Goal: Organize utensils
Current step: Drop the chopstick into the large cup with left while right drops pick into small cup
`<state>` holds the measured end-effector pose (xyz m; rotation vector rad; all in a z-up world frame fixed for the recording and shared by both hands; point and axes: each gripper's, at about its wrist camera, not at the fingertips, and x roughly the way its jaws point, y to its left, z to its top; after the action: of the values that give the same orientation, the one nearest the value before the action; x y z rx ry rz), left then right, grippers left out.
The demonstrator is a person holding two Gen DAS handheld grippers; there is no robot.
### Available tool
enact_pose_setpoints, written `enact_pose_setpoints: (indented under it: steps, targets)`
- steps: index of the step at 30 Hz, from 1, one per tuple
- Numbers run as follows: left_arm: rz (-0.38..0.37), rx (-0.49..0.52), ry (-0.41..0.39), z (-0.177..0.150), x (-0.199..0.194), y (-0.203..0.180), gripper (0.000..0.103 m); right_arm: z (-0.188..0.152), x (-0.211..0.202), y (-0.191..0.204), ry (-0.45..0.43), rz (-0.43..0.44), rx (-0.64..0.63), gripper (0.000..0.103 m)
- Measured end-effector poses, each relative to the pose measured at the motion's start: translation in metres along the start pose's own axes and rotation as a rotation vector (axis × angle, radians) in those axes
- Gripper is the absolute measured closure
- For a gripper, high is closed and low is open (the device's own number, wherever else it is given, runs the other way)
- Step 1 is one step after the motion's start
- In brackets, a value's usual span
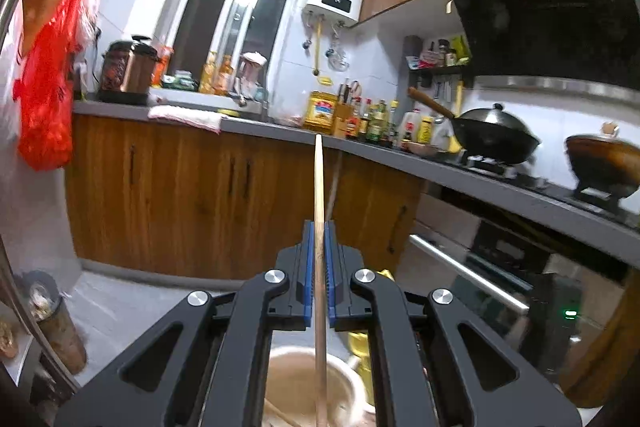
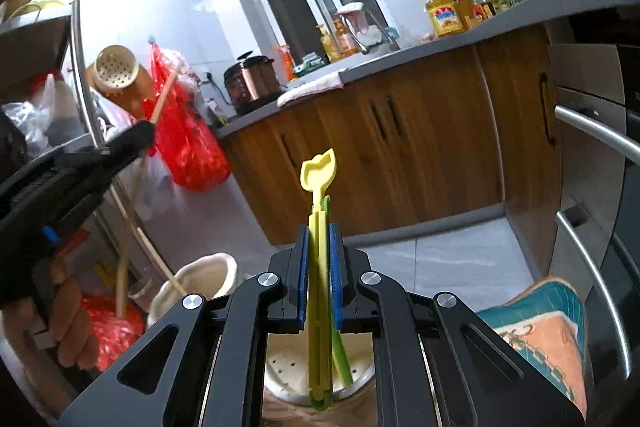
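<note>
My left gripper (image 1: 319, 227) is shut on a single wooden chopstick (image 1: 318, 179), whose tip points up and away. Its lower end reaches down over a cream ceramic jar (image 1: 296, 375). In the right wrist view that same left gripper (image 2: 146, 129) shows at the left with the chopstick (image 2: 164, 99), a person's hand (image 2: 68, 307) on its grip. The cream jar (image 2: 208, 275) below it has another stick leaning in it. My right gripper (image 2: 319, 227) is shut on a yellow plastic utensil (image 2: 318, 171) and a green one (image 2: 340, 355) behind it, above a white perforated holder (image 2: 286, 367).
Wooden cabinets (image 1: 180, 195) under a grey counter (image 1: 256, 127) lie ahead, with bottles, a cooker and woks on top. A red bag (image 2: 188, 147) and a metal rack post (image 2: 82, 75) are at the left. Oven handles (image 2: 596, 131) and a patterned cloth (image 2: 544, 331) are at the right.
</note>
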<state>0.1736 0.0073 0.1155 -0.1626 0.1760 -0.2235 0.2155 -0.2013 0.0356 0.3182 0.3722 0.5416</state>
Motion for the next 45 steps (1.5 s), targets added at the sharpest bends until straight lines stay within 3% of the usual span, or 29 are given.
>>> enact_pose_setpoints:
  steps: [11, 16, 21, 34, 37, 38, 43, 45]
  targets:
    - [0.059, 0.068, -0.016, -0.021, 0.023, -0.008, 0.098, -0.005, 0.012, -0.004, -0.028, 0.006, 0.000, 0.092]
    - [0.029, 0.094, 0.028, -0.033, 0.017, -0.010, 0.098, -0.010, 0.011, 0.001, 0.001, -0.010, -0.039, 0.092]
    - [0.003, 0.106, 0.068, -0.036, 0.000, -0.009, 0.098, -0.013, 0.002, -0.008, 0.048, -0.009, 0.010, 0.092]
    - [0.008, 0.069, 0.235, -0.055, -0.030, 0.005, 0.098, -0.030, -0.016, 0.004, 0.151, -0.041, -0.064, 0.092]
    - [0.015, 0.079, 0.249, -0.059, -0.032, 0.004, 0.098, -0.031, -0.018, 0.009, 0.147, -0.046, -0.087, 0.082]
    - [0.021, 0.087, 0.250, -0.059, -0.033, 0.004, 0.095, -0.031, -0.020, 0.011, 0.143, -0.048, -0.094, 0.069]
    - [0.035, 0.099, 0.228, -0.056, -0.048, 0.002, 0.068, -0.032, -0.028, 0.019, 0.136, -0.062, -0.119, 0.066]
    - [0.043, 0.101, 0.225, -0.055, -0.054, 0.001, 0.061, -0.032, -0.034, 0.022, 0.131, -0.068, -0.122, 0.059]
